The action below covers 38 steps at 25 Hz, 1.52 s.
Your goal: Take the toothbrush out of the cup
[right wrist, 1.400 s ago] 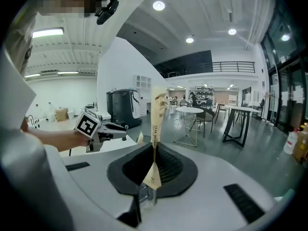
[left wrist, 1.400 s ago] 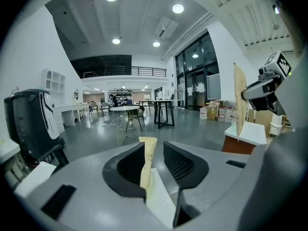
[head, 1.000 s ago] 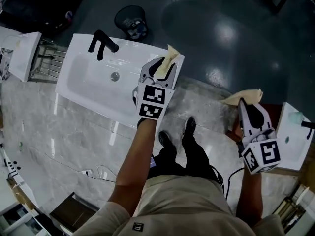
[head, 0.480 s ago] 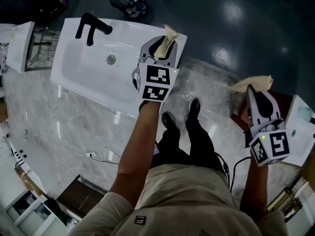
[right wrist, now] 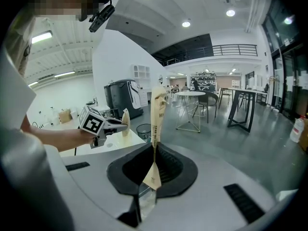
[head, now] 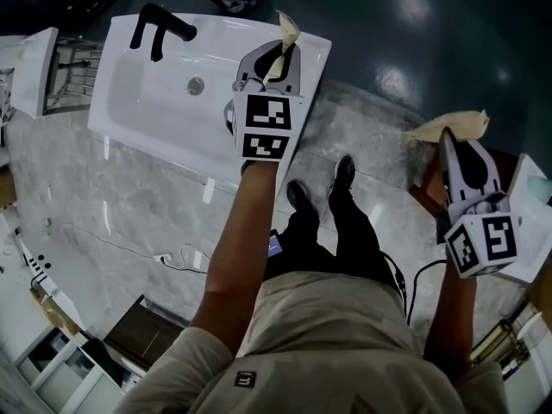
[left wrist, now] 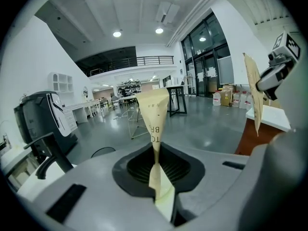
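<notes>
Grippers, two, hand-held. Left gripper: jaws closing, pads pinching the foot of an upright tan paper wrapper, seen in the head view over one end of a white sink with black tap. Right gripper: jaws clenched on a second tan wrapper, well apart from the sink. Toothbrush and cup: not made out in any view.

The tan paper wrapper carries dark capitals "BR", with "TC" just below them (both cut off by the fold). Print on the other wrapper is unreadable.
</notes>
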### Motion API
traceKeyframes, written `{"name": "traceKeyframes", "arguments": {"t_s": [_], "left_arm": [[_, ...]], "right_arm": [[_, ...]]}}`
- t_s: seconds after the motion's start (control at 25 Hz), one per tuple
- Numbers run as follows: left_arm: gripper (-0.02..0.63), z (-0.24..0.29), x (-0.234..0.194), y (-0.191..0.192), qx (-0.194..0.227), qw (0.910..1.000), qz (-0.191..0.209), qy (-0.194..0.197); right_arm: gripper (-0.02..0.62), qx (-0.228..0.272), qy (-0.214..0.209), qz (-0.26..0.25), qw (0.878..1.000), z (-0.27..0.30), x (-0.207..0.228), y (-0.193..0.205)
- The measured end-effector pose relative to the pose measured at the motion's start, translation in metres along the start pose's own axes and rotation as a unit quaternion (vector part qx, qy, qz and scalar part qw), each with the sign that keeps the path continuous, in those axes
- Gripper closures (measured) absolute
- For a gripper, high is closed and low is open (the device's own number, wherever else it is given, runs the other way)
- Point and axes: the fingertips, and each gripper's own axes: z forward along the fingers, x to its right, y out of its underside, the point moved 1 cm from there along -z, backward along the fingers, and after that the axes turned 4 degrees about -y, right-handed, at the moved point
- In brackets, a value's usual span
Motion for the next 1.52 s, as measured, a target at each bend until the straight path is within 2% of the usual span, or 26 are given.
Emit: {"name": "traceKeyframes", "arguments": {"t_s": [0.28, 0.56, 0.88, 1.16, 1.32, 1.52], "left_arm": [[0.571, -0.024, -0.014, -0.015, 0.029, 0.9995, -0.008, 0.002], [0.572, -0.070, -0.033, -0.054, 0.068, 0.9976, -0.013, 0.006], [0.574, -0.154, -0.055, -0.104, 0.129, 0.9913, -0.026, 0.007], [0.574, -0.244, -0.056, -0.149, 0.189, 0.9806, -0.033, 0.039], [0.574, -0.291, -0.051, -0.162, 0.209, 0.9758, -0.025, 0.061], [0.574, -0.340, -0.042, -0.169, 0.221, 0.9729, -0.011, 0.069]], "right_arm": [[0.577, 0.018, 0.002, -0.012, 1.000, -0.003, -0.018, -0.011], [0.577, 0.045, 0.010, -0.029, 0.999, -0.018, -0.039, -0.049], [0.577, 0.091, 0.011, -0.038, 0.995, -0.053, -0.069, -0.093], [0.577, 0.130, 0.010, -0.054, 0.990, -0.092, -0.102, -0.128], [0.577, 0.150, 0.011, -0.066, 0.986, -0.117, -0.120, -0.145], [0.577, 0.170, 0.008, -0.071, 0.983, -0.149, -0.139, -0.153]]}}
